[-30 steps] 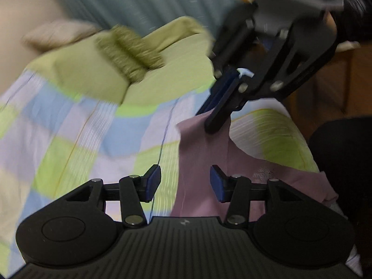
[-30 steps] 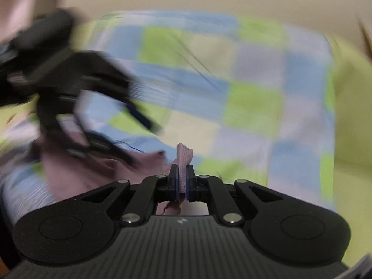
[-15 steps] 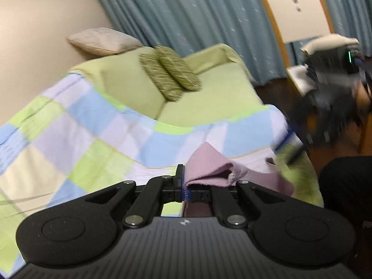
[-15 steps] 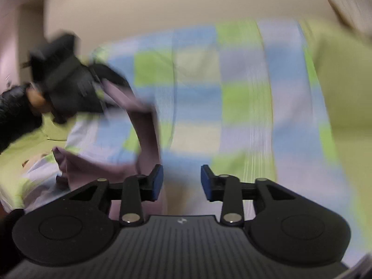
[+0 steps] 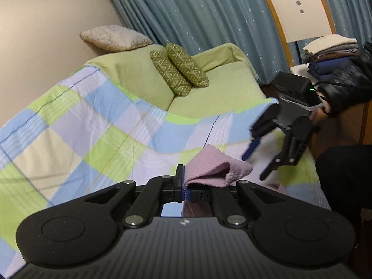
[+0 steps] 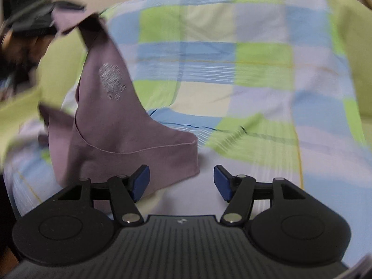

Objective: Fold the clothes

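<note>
A mauve garment (image 6: 121,125) with a pale print lies partly on the checked blanket (image 6: 232,74) and is drawn up toward the upper left. My left gripper (image 5: 184,187) is shut on a folded edge of that garment (image 5: 214,169), lifted above the blanket (image 5: 97,139). In the right wrist view the left gripper (image 6: 55,26) appears blurred at the top left with the cloth hanging from it. My right gripper (image 6: 181,182) hangs low over the blanket, its jaws opening, nothing between them; the garment's hem lies just left of its left pad. It also shows in the left wrist view as the right gripper (image 5: 258,160).
A green sofa (image 5: 209,93) carries two patterned cushions (image 5: 179,69) and a beige pillow (image 5: 114,37). Blue curtains (image 5: 197,11) hang behind. A white chair (image 5: 300,11) at the right holds stacked folded clothes (image 5: 330,51). A person's dark sleeve (image 5: 344,86) is at the right.
My left gripper went from open to shut on the garment's edge and lifted it. My right gripper let go of the cloth, opened wider and dropped toward the blanket.
</note>
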Available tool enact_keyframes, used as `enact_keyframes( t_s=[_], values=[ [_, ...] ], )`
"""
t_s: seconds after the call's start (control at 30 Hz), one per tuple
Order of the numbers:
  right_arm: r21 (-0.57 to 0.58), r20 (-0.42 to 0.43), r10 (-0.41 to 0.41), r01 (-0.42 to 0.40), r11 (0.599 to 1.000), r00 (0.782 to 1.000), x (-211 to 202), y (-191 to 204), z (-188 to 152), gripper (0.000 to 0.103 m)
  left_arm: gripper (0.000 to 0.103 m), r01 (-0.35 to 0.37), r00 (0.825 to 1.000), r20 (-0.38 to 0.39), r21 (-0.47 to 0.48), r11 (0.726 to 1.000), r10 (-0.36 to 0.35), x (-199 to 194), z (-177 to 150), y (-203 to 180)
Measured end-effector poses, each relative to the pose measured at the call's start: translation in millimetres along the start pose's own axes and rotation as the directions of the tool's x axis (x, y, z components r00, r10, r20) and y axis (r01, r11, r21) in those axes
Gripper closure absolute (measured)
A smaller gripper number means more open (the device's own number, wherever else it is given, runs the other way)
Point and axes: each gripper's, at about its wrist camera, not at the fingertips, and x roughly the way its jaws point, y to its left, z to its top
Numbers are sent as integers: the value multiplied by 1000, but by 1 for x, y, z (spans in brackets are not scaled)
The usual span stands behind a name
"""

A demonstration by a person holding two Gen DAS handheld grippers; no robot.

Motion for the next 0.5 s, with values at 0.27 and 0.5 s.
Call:
enact_keyframes(
  t_s=[0.27,0.5],
  values=[
    [-157,-145,140,-162,974,980,68,-21,18,82,102,-30,998,-48,-40,999,28,-3,-28,6],
    [-124,-134,47,-64,990,990,35,-8,34,99,102,-109,994,-19,-81,991,108,-36,-33,1]
  ],
)
